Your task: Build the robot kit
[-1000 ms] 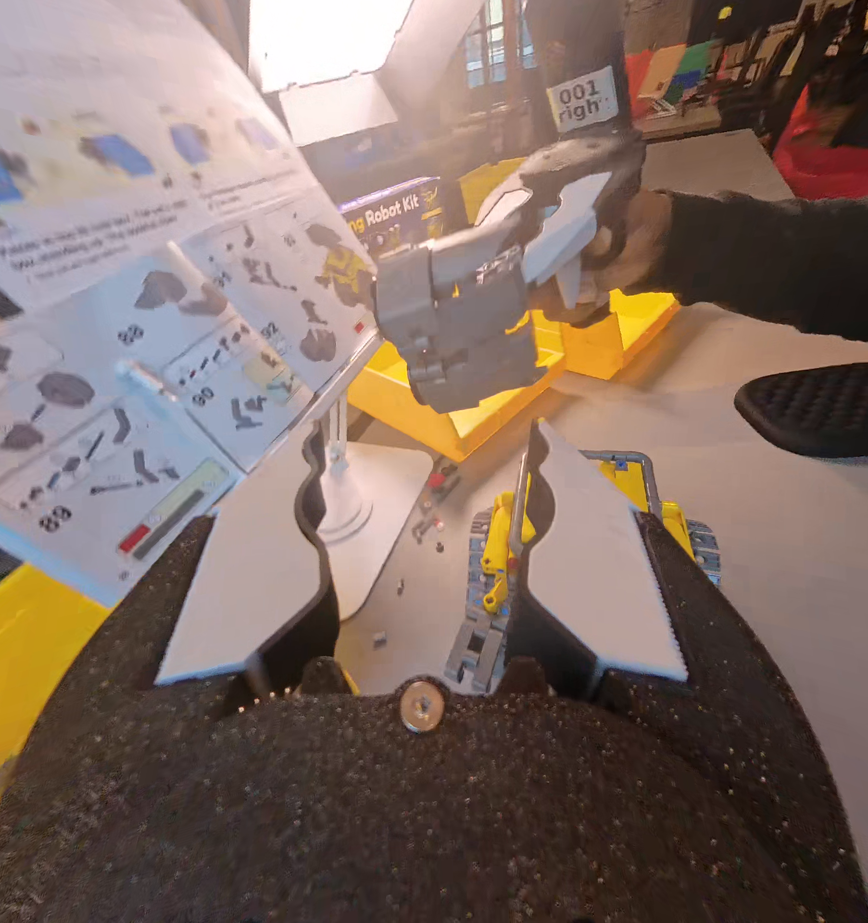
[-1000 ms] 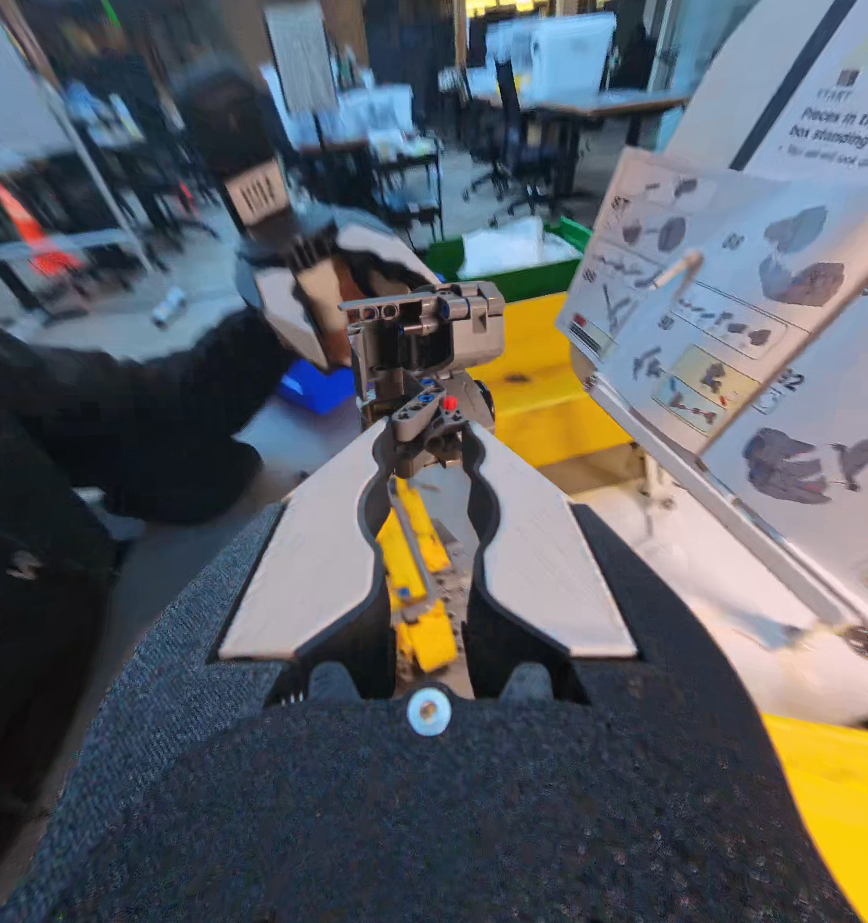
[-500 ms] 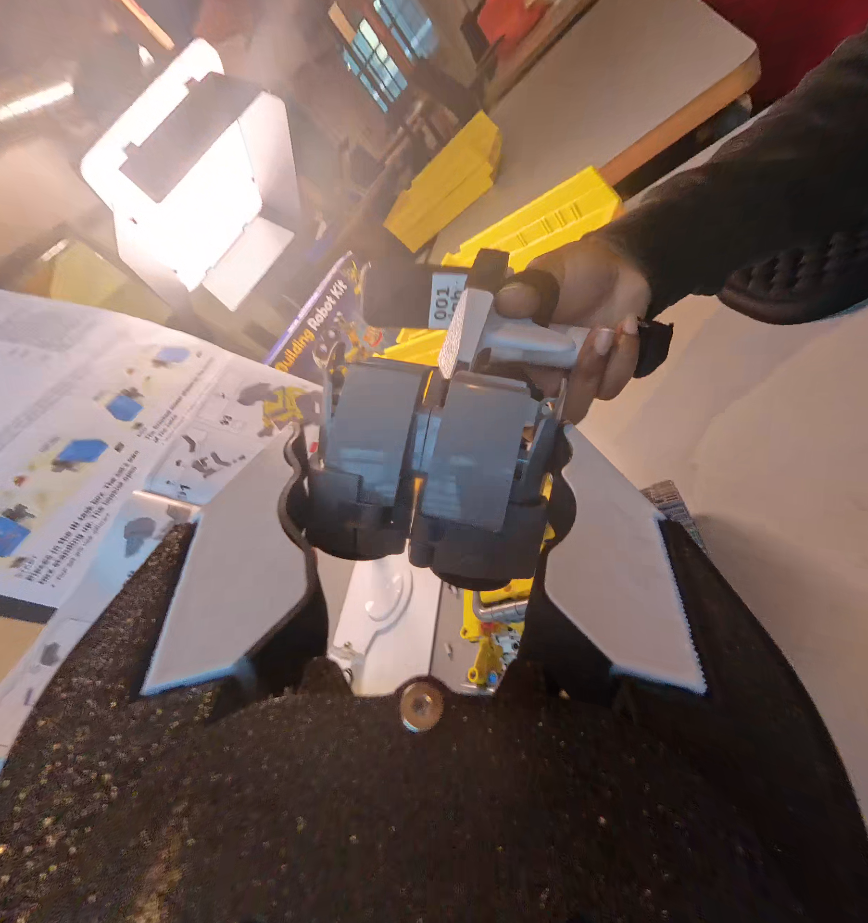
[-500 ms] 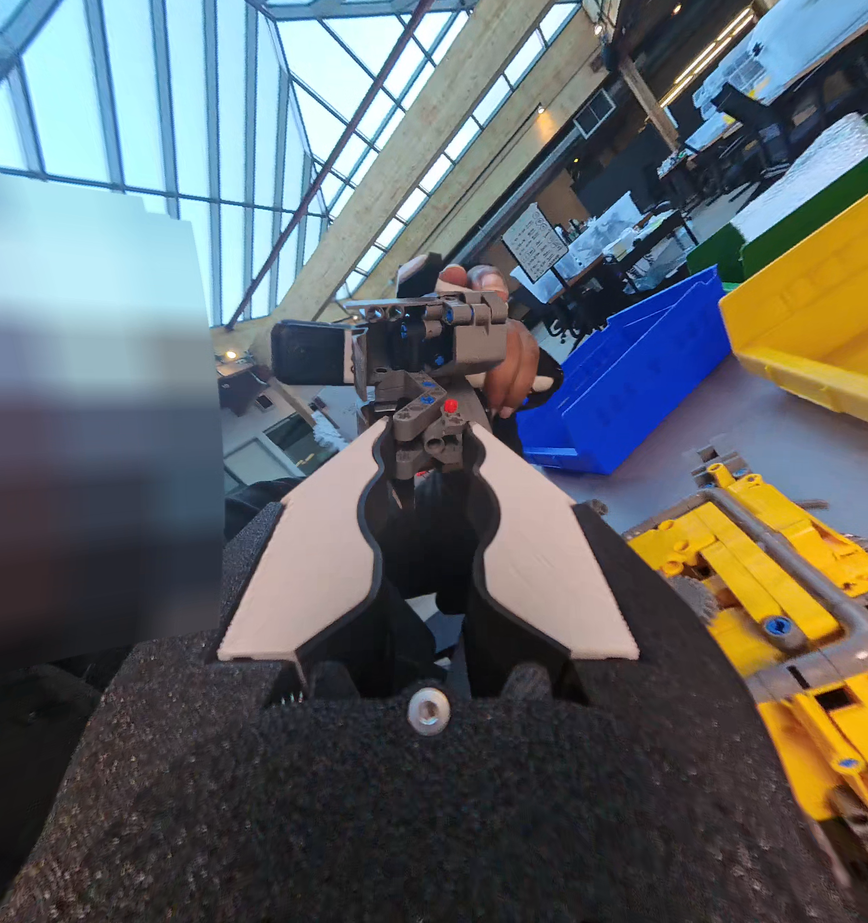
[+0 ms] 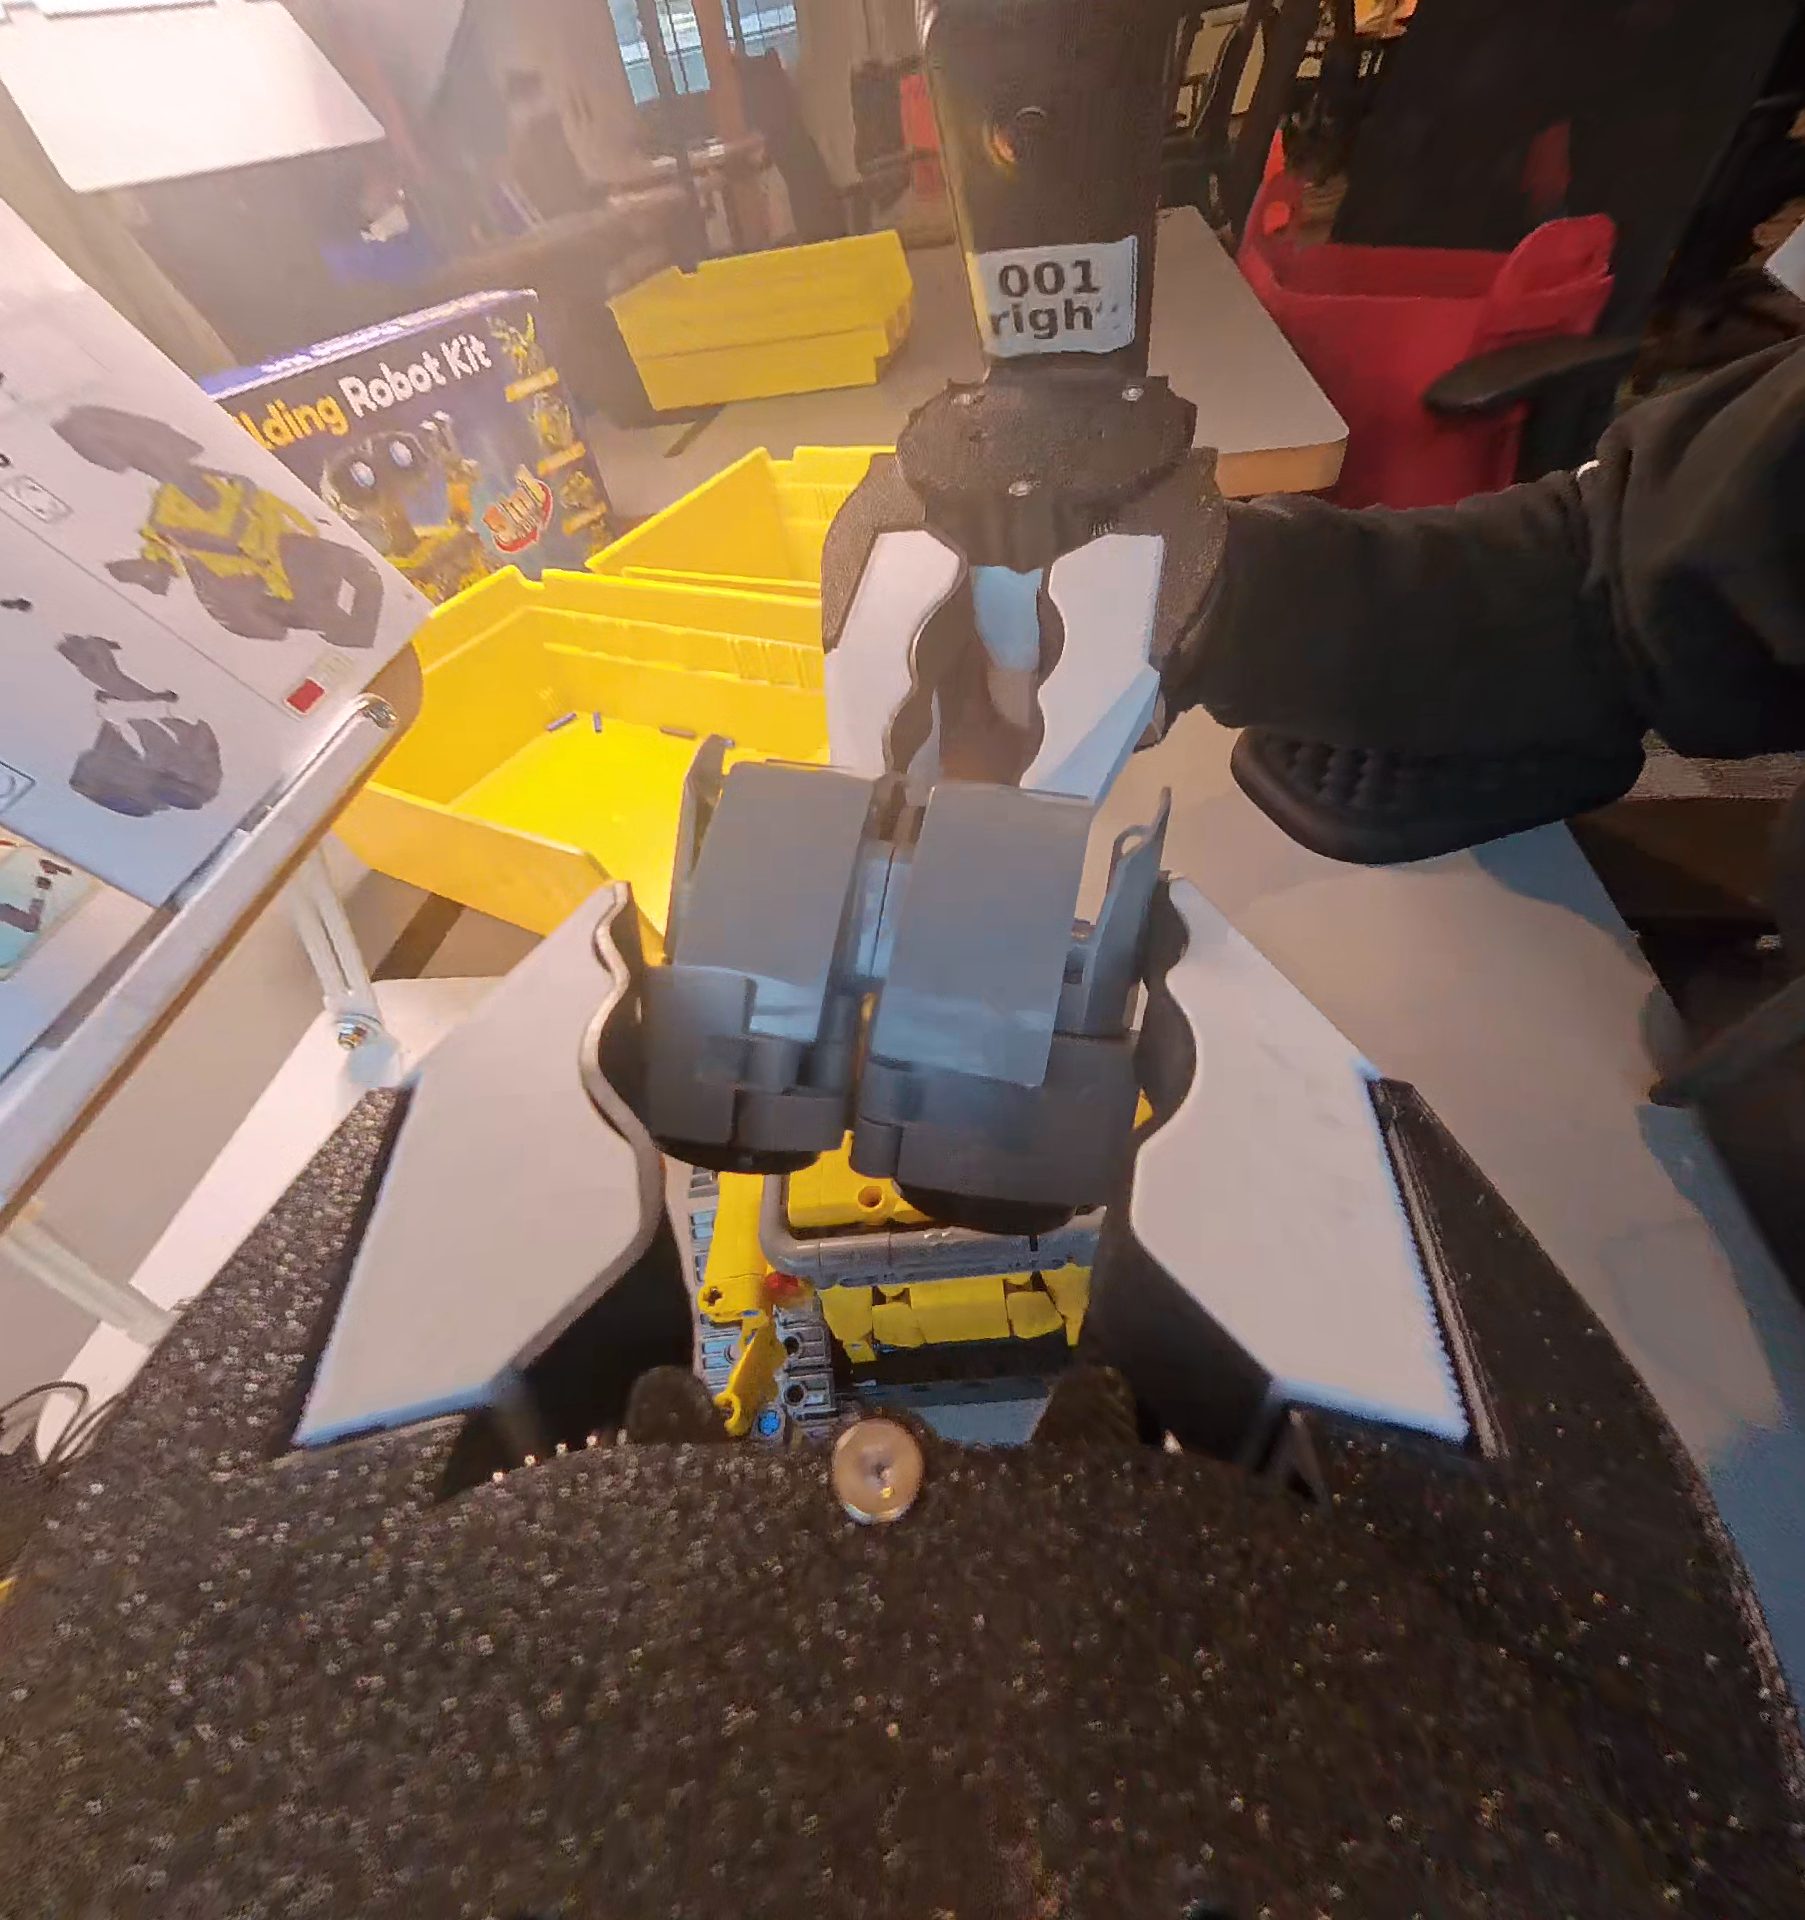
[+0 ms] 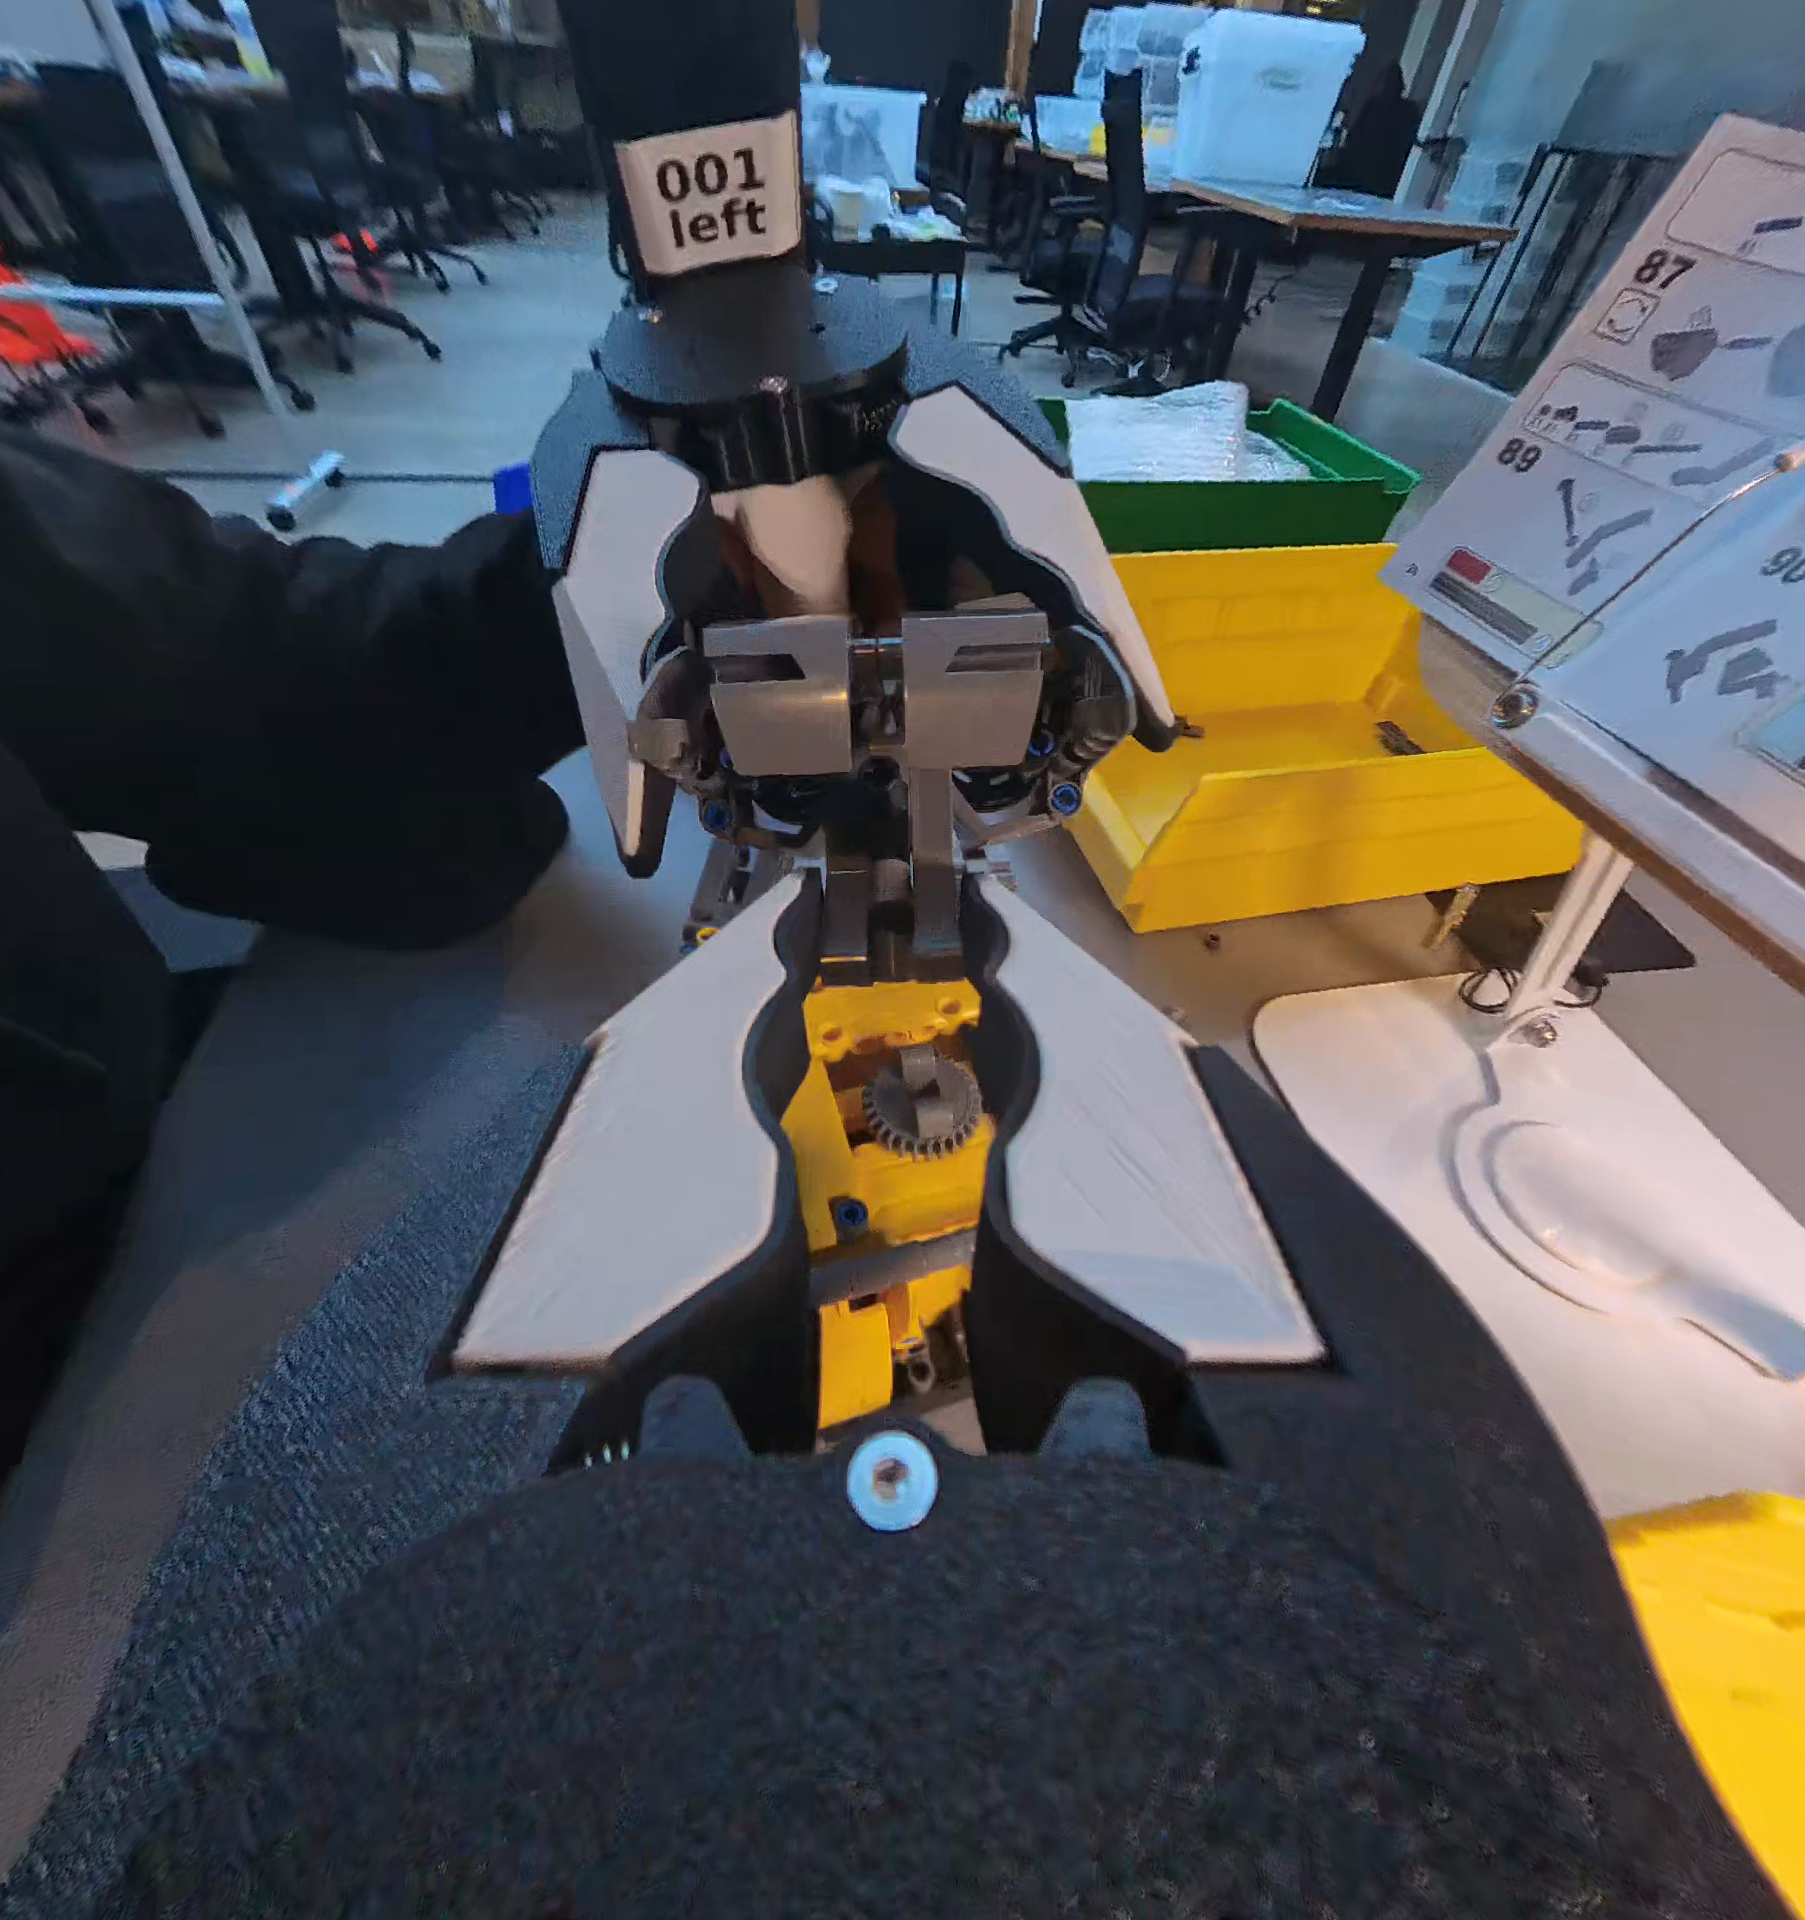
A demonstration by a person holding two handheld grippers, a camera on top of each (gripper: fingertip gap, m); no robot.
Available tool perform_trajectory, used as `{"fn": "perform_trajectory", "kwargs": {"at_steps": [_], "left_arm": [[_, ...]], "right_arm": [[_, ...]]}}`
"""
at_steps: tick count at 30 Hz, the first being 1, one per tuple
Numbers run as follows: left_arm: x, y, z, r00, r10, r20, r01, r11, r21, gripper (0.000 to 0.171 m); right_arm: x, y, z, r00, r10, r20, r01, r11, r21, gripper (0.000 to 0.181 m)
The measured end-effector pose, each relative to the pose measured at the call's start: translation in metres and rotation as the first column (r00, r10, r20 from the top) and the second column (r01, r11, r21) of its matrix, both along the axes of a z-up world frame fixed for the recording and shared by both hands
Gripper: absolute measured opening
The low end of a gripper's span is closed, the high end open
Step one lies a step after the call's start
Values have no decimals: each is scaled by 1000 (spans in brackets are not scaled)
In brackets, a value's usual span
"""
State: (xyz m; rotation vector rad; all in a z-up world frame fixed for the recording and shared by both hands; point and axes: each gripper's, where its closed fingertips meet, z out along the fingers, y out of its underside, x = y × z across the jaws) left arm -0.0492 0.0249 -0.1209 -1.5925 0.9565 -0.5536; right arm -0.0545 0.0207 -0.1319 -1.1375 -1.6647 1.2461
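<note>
A grey brick-built head with two eye blocks (image 5: 794,914) hangs over a yellow tracked model (image 5: 929,1309) on the table. My left gripper (image 5: 893,935) spans the head at its widest. Both pads touch its sides, which the right wrist view also shows (image 6: 898,769). My right gripper (image 6: 893,904) is shut on the head's narrow grey neck (image 6: 929,862), just above the yellow model (image 6: 887,1122) with its grey gear. It faces me in the left wrist view (image 5: 965,769).
An instruction sheet on a white stand (image 5: 150,623) leans in at the left and shows in the right wrist view (image 6: 1656,520). Yellow bins (image 5: 586,790) (image 6: 1324,769), a kit box (image 5: 430,436) and a green bin (image 6: 1241,499) stand behind. Dark sleeves reach in from the sides. Less than 4 cm separates the two grippers' tips.
My left jaws widened and closed in around the grey head, which was farther off a second ago. Both grippers swung about and now sit over the yellow model. The right keeps its hold on the neck.
</note>
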Motion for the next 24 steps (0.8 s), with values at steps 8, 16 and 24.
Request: {"fn": "perform_trajectory", "kwargs": {"at_steps": [8, 16, 24], "left_arm": [[-1, 6, 10, 996, 35, 76, -33, 999, -16, 93], [-8, 1, 13, 975, -18, 221, 48, 991, -128, 99], [-19, 0, -8, 999, 13, 33, -8, 991, -130, 96]], "right_arm": [[-4, -1, -12, 998, 45, 33, -40, 990, -134, 26], [1, 7, 2, 988, 129, -87, -155, 863, -481, 25], [3, 8, 0, 990, 117, -81, -140, 900, -413, 25]]}}
